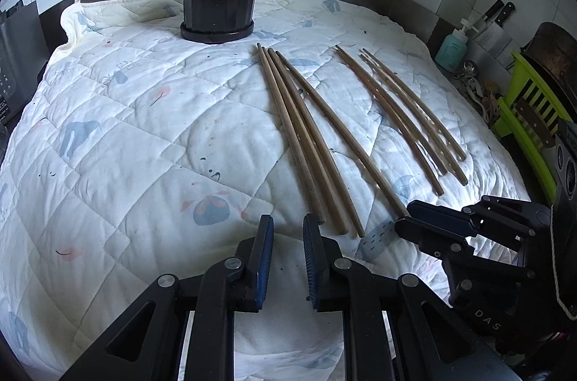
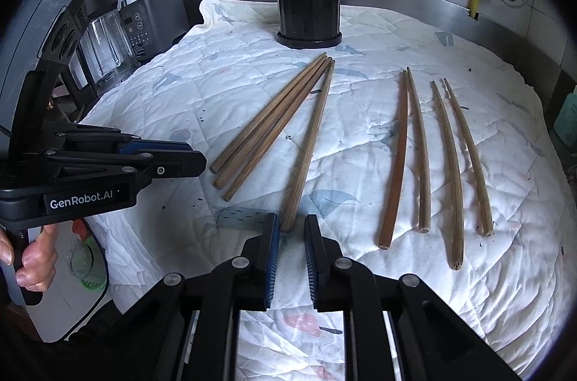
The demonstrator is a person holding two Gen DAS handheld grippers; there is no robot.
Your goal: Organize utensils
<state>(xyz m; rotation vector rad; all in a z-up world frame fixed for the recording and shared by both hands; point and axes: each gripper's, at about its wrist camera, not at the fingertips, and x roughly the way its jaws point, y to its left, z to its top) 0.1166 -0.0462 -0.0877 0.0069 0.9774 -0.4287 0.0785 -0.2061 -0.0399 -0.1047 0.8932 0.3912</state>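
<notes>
At lower centre of the right view, a chopstick (image 2: pixel 306 150) end is flanked by the narrow right fingers (image 2: pixel 288 236), not visibly clamped; left fingers (image 1: pixel 287 229) narrow, empty. Rolling away is risked if nudged.

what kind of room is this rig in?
Most likely a home kitchen counter. Signs: a blender at the tiled wall, knives beside a green dish rack, and wooden chopsticks laid on a quilted cloth before a black utensil holder.
</notes>
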